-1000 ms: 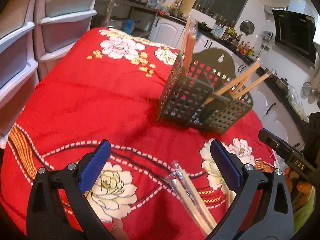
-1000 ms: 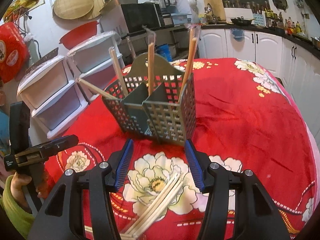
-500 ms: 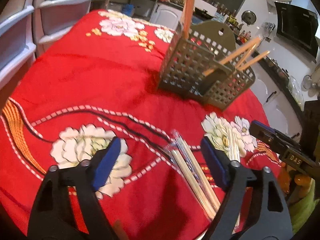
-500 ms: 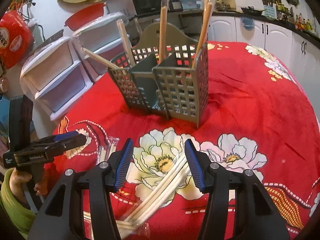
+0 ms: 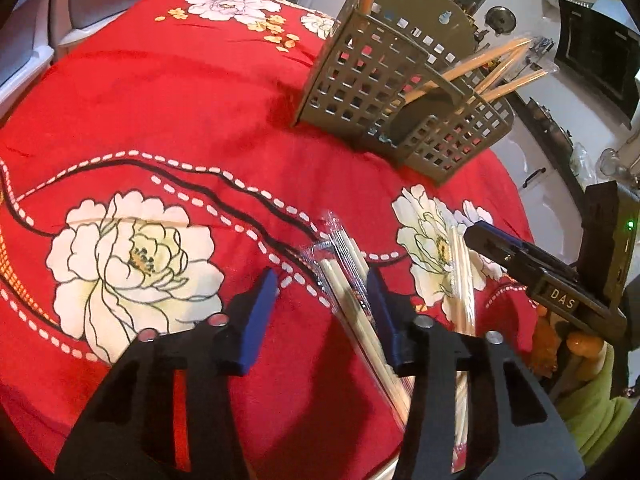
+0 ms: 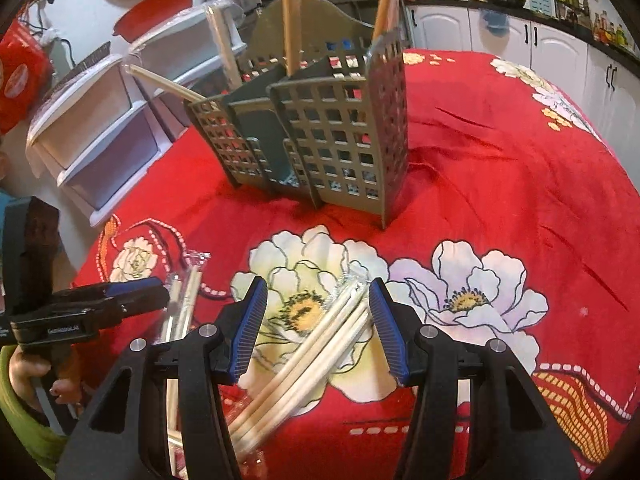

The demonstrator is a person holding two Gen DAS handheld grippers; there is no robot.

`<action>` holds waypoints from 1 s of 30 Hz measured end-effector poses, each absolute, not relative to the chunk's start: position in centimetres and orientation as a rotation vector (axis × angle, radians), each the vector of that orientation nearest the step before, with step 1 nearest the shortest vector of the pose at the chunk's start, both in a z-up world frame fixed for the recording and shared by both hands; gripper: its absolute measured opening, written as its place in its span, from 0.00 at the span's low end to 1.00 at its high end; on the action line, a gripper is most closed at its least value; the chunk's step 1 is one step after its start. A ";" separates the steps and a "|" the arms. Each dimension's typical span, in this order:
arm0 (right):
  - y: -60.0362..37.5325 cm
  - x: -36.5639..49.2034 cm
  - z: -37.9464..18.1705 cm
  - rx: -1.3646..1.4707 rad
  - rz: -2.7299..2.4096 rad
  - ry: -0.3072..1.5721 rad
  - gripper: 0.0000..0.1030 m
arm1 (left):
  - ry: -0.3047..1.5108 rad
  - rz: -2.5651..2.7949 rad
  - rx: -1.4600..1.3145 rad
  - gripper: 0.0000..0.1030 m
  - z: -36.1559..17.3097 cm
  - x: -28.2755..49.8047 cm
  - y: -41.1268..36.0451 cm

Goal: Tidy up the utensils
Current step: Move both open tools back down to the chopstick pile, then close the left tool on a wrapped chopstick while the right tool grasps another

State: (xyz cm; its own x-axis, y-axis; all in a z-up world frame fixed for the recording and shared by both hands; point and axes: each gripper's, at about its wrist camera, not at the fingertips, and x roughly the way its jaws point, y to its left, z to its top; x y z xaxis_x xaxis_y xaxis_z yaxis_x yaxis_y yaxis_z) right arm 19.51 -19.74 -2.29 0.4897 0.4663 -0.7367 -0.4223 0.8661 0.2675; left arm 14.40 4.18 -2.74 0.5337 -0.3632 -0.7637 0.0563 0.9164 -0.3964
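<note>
The wrapped chopsticks (image 5: 352,300) are blurring and running out of sight behind the left claw (image 5: 324,316). The upright sticks (image 6: 291,20) in the caddy (image 6: 320,136) are being cropped by the top edge.

One olive-grey plastic lattice utensil caddy (image 6: 320,148) is seen beyond the fingertips, divided into compartments whose number cannot be told. Four wrapped wooden chopstick pairs (image 6: 291,16) are counted standing in it. Two clear-wrapped bundles of pale chopsticks are counted on the cloth: one bundle (image 5: 352,300) between the left fingers, the other (image 6: 308,356) between the right fingers; the sticks within each cannot be counted. Two white plastic drawer units (image 6: 96,128) are seen beyond the caddy.
</note>
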 end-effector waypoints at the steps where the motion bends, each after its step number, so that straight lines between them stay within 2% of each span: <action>1: -19.7 19.7 -2.4 0.054 0.541 0.917 0.49 | 0.983 -0.253 -0.336 0.28 -2.8 14.6 4.1; 8: -19.6 20.6 -2.9 0.046 0.544 0.934 0.49 | 1.000 -0.273 -0.308 0.23 -3.1 15.9 2.8; 10: -19.5 20.8 -3.0 0.046 0.544 0.940 0.49 | 0.999 -0.275 -0.303 0.13 -3.1 16.1 2.6; 15: -19.4 21.3 -3.5 0.043 0.547 0.961 0.49 | 0.992 -0.293 -0.304 0.06 -3.1 16.2 2.5; 22: -18.8 22.0 -3.9 0.021 0.544 0.962 0.49 | 0.976 -0.283 -0.336 0.03 -3.0 16.0 3.9; 26: -18.4 22.1 -3.9 -0.008 0.540 0.954 0.42 | 0.961 -0.262 -0.358 0.03 -2.8 16.0 5.0; 30: -18.0 22.1 -4.0 -0.036 0.539 0.945 0.25 | 0.948 -0.240 -0.376 0.01 -2.8 16.0 6.1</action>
